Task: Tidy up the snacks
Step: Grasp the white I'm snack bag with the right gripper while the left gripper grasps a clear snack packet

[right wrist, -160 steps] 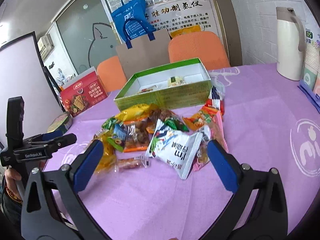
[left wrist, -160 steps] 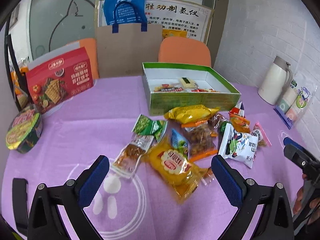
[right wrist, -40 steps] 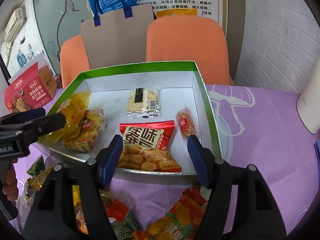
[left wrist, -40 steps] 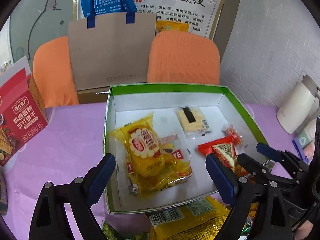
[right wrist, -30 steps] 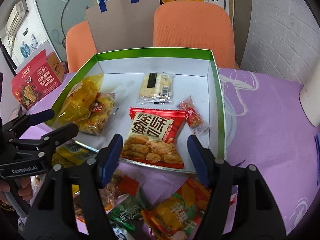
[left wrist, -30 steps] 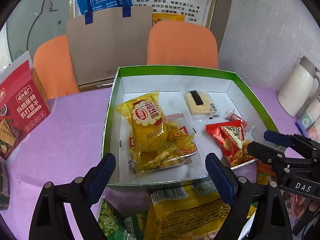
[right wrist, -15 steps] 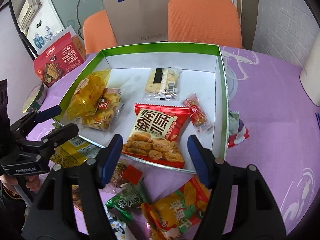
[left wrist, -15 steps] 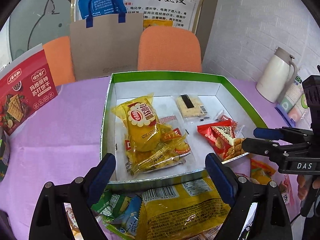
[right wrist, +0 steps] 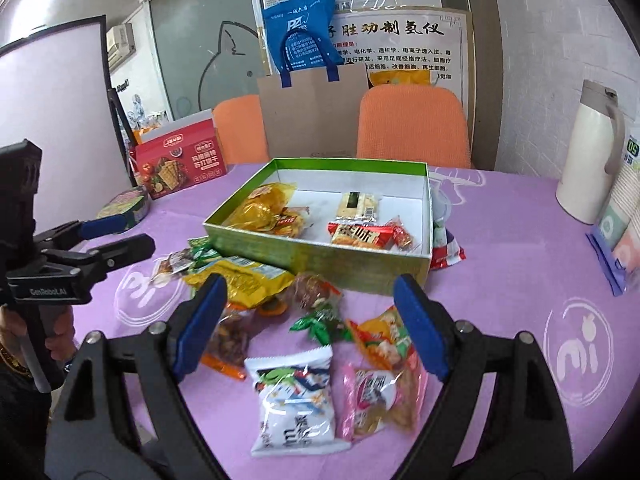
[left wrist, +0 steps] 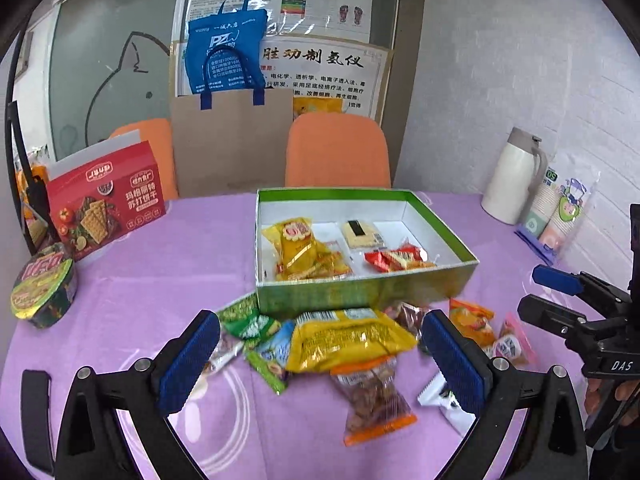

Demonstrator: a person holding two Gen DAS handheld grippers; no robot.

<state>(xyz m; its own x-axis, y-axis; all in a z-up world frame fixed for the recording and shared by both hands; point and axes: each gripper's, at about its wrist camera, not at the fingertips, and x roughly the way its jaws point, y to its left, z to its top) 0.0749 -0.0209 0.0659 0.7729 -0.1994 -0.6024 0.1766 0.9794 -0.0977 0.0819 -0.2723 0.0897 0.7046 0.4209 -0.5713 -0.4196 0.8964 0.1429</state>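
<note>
Opening wide with nothing between its blue pads, the left gripper [left wrist: 320,354] is held above the near edge of the loose pile, and a large yellow packet [left wrist: 348,338] is framed between its fingers without being touched. Opening likewise and carrying nothing, the right gripper [right wrist: 308,328] is poised over the near side of the same pile, where a white packet [right wrist: 296,396], a pink packet [right wrist: 374,402] and an orange packet [right wrist: 384,338] are seen lying flat on the purple bench [right wrist: 520,280]. Just beyond the pile, the green box [right wrist: 320,258] is found with several snacks already laid inside: a yellow bag [left wrist: 298,252] toward its left, a pale cracker packet [left wrist: 360,234] toward the back, and a red packet [right wrist: 358,236] toward the right. A red-and-white packet [right wrist: 448,250] is seen outside the box, just beside its right wall. Part of the task can thus be judged done, but roughly ten pieces are left scattered on the bench in front of the box, some overlapping, so most of the sorting is judged still to be ahead. A red biscuit carton [left wrist: 106,204] and a round noodle bowl [left wrist: 42,290] are set well apart on the left; whether they belong to the task cannot be told.
</note>
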